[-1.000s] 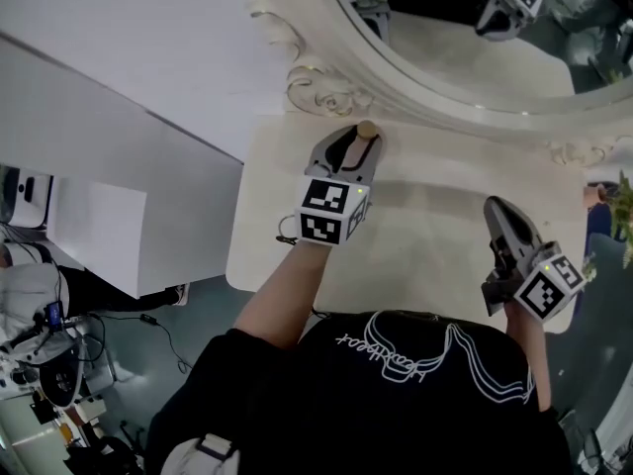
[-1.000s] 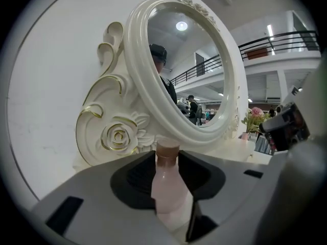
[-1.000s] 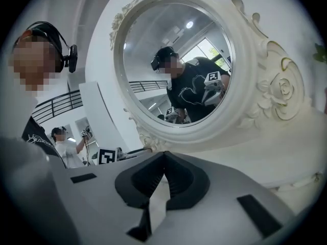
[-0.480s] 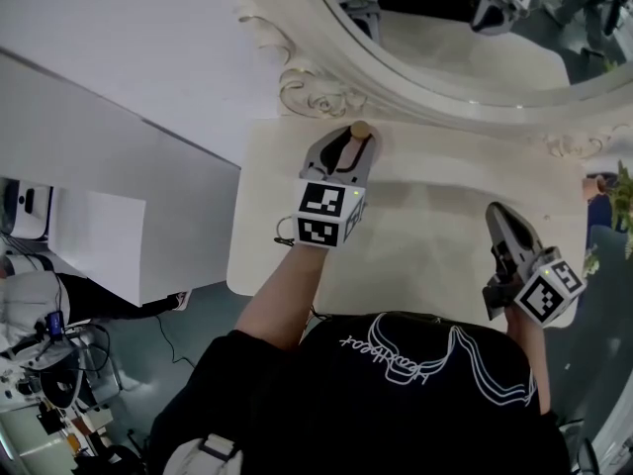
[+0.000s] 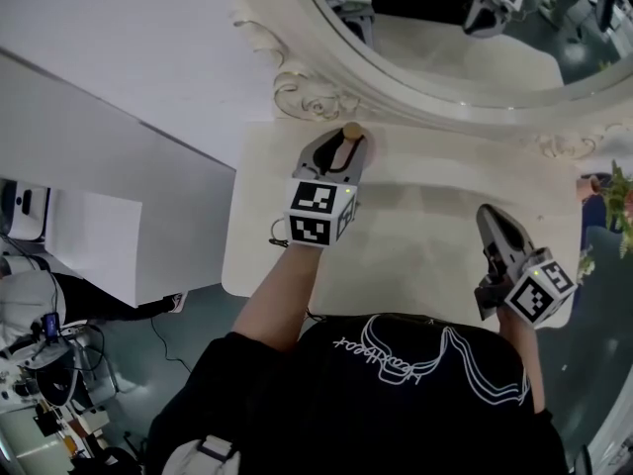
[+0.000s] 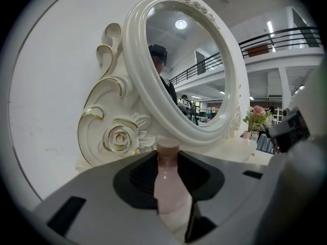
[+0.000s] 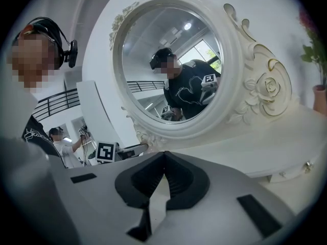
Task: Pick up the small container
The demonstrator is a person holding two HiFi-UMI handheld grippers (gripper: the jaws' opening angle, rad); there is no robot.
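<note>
Holding its place since a second ago, the left gripper sits at the far edge of the tabletop, close under the mirror. The right gripper likewise stays low near the tabletop's right side. Only the framing of the head view has drifted a little.

From above, just the brown cap of the small container shows, peeking out past the left jaw tips. The left gripper view shows far more: a pale pink bottle with a narrower neck, standing upright on the tabletop in the dark hollow between the grey jaws, which have drawn in against its sides and grip it. The right gripper view shows its jaws clenched tip to tip on nothing, with bare cream tabletop visible through the gap below the tips.

Glossy cream moulding forms the oval mirror frame, with gilt-edged scrolls and a carved rose at its foot. Pink flowers appear only in the left gripper view. The right gripper view catches a person in a black shirt reflected in the glass.
</note>
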